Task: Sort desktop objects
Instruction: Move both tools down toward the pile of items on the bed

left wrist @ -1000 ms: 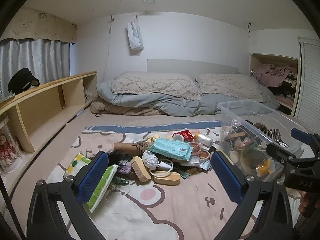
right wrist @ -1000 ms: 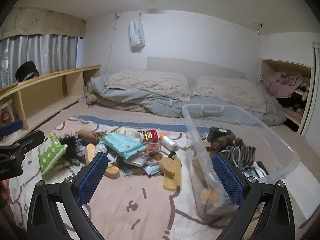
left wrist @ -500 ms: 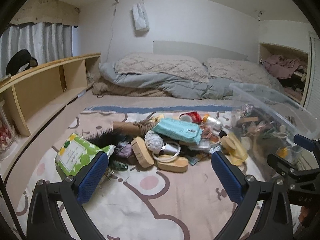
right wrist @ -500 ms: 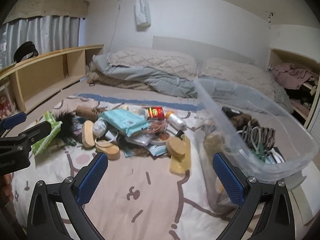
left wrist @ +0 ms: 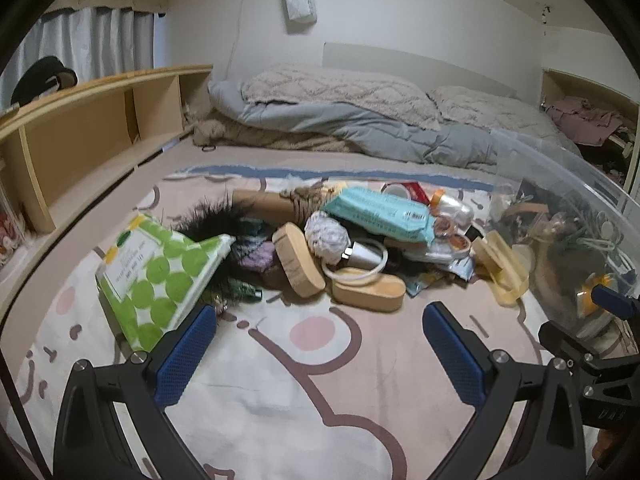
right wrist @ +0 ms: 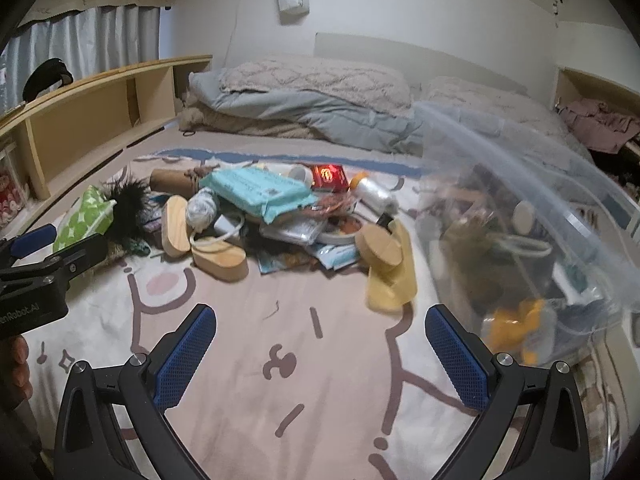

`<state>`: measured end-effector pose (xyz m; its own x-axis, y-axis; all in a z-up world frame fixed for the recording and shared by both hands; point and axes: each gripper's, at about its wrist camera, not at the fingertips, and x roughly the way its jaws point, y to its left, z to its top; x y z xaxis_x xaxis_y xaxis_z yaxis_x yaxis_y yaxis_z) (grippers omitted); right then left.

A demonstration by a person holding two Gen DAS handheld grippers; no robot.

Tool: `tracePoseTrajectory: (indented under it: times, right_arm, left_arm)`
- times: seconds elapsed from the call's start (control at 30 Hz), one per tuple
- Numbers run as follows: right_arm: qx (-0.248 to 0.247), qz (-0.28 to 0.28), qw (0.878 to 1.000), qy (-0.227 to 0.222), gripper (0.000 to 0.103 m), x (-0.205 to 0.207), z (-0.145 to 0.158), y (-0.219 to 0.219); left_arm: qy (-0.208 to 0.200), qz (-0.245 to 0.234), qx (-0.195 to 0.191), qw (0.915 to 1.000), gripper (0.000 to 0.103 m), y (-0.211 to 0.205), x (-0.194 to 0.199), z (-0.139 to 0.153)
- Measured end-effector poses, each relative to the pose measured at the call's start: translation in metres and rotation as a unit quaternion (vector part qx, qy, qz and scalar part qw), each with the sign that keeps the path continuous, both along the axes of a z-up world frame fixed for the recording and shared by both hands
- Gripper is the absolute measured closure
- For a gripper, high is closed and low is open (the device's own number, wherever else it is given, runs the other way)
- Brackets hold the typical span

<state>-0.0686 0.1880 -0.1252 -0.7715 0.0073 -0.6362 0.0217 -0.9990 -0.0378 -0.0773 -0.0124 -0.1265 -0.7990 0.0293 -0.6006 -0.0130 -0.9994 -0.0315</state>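
Note:
A pile of small objects lies on a cartoon-print blanket. It holds a green dotted tissue pack, a teal wipes pack, two oval wooden blocks, a yarn ball, a black feathery item and a yellow strap. A clear plastic bin with several items inside stands right of the pile. My left gripper hovers open just short of the pile, holding nothing. My right gripper is open and empty, between the yellow strap and the bin.
Folded duvets and pillows lie behind the pile. A low wooden shelf runs along the left side. An alcove with clothes is at the far right. Bare blanket lies under both grippers. A person's hand holds the left gripper.
Both grippers have dropped lower and moved nearer to the pile. The bin now looms larger beside the right gripper. Both stayed open and nothing was picked up.

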Motion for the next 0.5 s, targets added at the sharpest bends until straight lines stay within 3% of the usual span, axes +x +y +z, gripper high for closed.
tracePoseTrajectory:
  times: [0.5]
  right_arm:
    - [-0.046,-0.015,0.996,-0.073,0.000,-0.033,-0.057,0.008]
  left_arm:
    - [-0.058,0.008,0.006,0.9983,0.000,0.004,-0.019,-0.050]
